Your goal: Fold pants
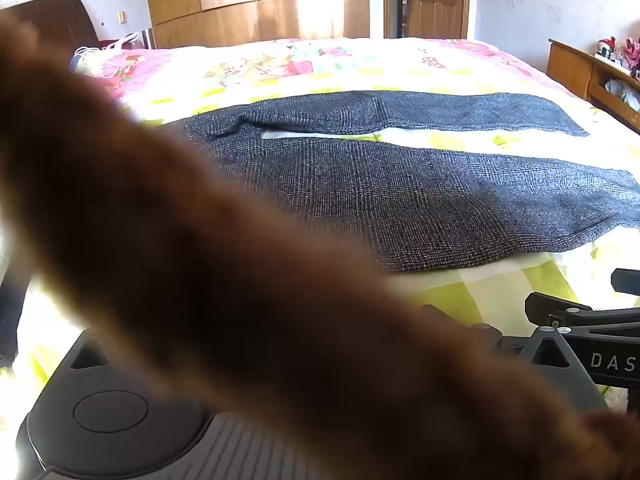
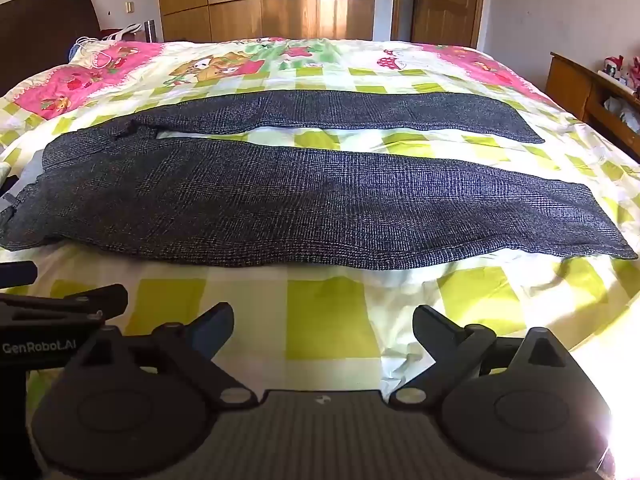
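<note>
Dark grey checked pants point(image 2: 304, 204) lie flat across the bed, waist at the left, both legs running right with a gap between them. They also show in the left wrist view point(image 1: 420, 200). My right gripper point(image 2: 323, 328) is open and empty, just above the quilt in front of the near leg. In the left wrist view a blurred brown shape point(image 1: 200, 260) close to the lens hides the fingers of my left gripper. The left gripper shows in the right wrist view at the left edge point(image 2: 60, 304); its jaw state is unclear there.
The bed has a green-checked and pink cartoon quilt point(image 2: 332, 312). A dark headboard point(image 2: 44, 28) stands at the left, a wooden wardrobe point(image 2: 264, 0) and door point(image 2: 444, 0) behind, and a wooden shelf unit point(image 2: 592, 92) at the right.
</note>
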A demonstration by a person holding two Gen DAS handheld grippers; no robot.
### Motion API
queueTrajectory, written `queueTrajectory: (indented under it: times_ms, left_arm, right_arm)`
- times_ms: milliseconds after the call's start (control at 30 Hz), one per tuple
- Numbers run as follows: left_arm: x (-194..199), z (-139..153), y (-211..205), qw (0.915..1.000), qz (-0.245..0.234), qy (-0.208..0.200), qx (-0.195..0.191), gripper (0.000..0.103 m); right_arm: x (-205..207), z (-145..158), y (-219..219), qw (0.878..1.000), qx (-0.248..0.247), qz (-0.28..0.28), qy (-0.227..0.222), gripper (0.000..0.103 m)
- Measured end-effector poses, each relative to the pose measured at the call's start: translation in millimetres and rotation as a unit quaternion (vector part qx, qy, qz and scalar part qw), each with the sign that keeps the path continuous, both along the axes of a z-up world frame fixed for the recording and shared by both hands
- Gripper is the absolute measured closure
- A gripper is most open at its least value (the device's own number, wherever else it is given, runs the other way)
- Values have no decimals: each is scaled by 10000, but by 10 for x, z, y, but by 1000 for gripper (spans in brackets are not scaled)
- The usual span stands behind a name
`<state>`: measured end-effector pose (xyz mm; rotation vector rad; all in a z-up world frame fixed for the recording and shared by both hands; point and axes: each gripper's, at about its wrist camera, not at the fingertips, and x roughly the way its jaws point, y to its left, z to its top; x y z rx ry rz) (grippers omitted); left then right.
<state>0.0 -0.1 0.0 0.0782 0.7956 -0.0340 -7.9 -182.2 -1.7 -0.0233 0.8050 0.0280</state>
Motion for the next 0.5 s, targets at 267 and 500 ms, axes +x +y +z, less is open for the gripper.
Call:
queueTrajectory:
  times_ms: [267,500]
  left_arm:
    - [2,0,5,10000,1,42,-71,0]
    - [11,-68,-18,9999,-2,62,-92,0]
  right_arm:
    - [3,-7,-2,10000,14,-13,-4,0]
    - [4,-8,-6,10000,36,1,-13,0]
